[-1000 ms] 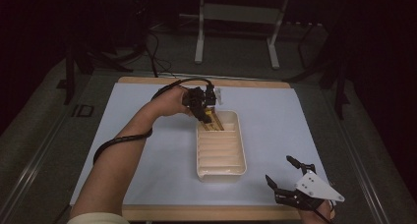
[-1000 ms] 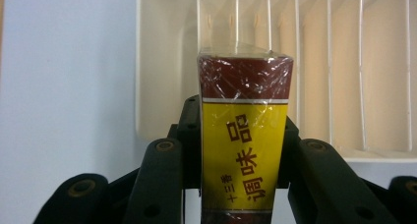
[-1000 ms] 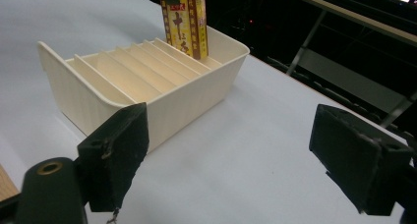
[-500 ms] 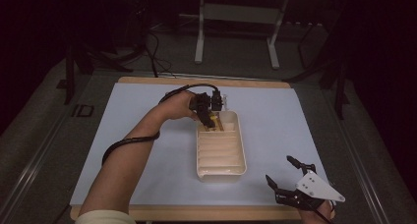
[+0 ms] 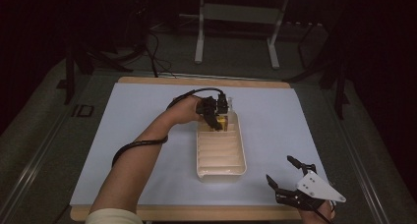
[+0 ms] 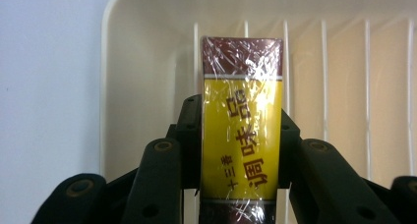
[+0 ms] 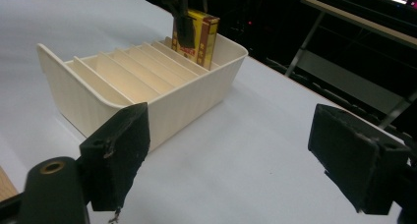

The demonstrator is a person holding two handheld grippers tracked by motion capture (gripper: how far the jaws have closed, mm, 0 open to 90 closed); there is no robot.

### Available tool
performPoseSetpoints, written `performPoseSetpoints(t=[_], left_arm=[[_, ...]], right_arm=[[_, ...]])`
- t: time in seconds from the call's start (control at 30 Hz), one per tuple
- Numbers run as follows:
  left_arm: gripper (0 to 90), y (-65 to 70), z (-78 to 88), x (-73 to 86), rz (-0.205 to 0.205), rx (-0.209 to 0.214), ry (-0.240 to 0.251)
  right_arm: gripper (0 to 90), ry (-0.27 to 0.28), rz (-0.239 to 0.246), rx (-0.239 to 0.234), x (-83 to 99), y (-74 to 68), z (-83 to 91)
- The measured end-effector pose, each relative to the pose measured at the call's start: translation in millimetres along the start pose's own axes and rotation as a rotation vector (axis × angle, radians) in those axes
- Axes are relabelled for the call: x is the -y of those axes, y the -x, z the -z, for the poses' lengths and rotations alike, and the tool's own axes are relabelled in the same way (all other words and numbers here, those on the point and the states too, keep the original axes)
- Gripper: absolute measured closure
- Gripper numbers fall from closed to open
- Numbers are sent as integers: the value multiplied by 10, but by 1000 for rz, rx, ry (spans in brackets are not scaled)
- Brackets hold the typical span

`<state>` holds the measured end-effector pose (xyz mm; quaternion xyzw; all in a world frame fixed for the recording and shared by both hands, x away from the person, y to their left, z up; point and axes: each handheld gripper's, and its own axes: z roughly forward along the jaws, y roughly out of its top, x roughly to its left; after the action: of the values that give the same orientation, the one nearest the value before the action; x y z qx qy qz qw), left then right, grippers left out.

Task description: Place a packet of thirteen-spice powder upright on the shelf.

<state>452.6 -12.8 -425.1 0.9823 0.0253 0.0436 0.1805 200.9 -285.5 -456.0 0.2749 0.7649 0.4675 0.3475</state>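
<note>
Yellow box (image 6: 242,130) x1, tray (image 5: 221,171) x1

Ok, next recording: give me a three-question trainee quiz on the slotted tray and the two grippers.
1. True or false: the left gripper is shut on the yellow and maroon film-wrapped box.
2. Where over the cream plastic ribbed tray is that box: A near end, B middle, C far end?
3. How do the jaws of the right gripper stand, and is anything between them?

Key: 1 true. 2 C. 3 Wide open, nothing between them; it sits near the table's front edge, right of the tray.
</note>
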Motion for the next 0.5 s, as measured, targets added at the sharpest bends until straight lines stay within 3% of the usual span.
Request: performPoseSetpoints(t=[0.3,0.5], left_arm=[[618,10,-31,39,33,6,67],[584,16,49,54,28,6,82]], right_arm=[[158,10,-24,6,5,14,16],[158,11,-26,7,6,15,15]])
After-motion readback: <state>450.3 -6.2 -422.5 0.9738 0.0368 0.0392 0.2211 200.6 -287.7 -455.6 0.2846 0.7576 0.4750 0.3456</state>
